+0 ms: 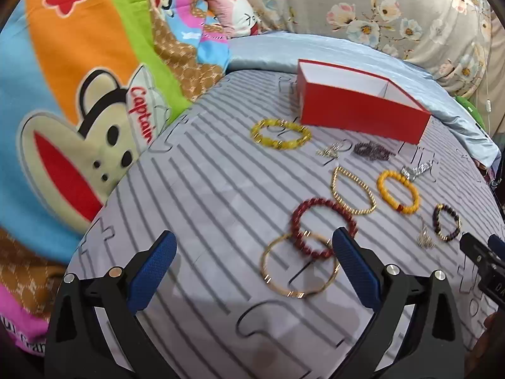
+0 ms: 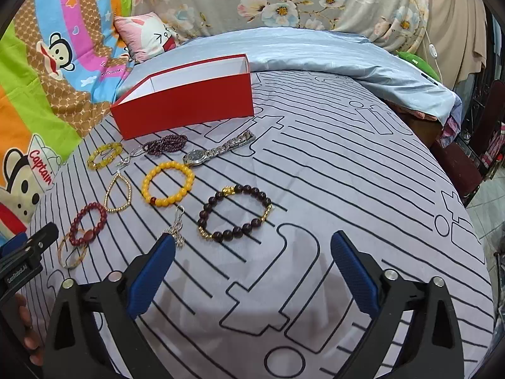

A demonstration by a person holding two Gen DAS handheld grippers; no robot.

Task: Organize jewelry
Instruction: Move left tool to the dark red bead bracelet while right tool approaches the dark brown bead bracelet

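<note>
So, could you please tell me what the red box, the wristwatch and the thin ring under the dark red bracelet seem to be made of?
The red box looks like matte cardboard: flat red walls, white inside, thin edges. The wristwatch appears to be polished silver-coloured metal, with glinting band links. The thin bangle looks like shiny gold-coloured metal, judging by bright highlights; plating or solid, I cannot tell.

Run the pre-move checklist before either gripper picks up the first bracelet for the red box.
1. Left gripper open and holding nothing: ok.
2. Right gripper open and holding nothing: ok.
3. Red box lidless, opening up: ok.
4. Box empty: cannot tell; only its white inner walls show.
5. Red bead bracelet free to lift alone: not ok; it overlaps the gold bangle.
6. Dark bead bracelet lying clear of the other pieces: ok.
</note>
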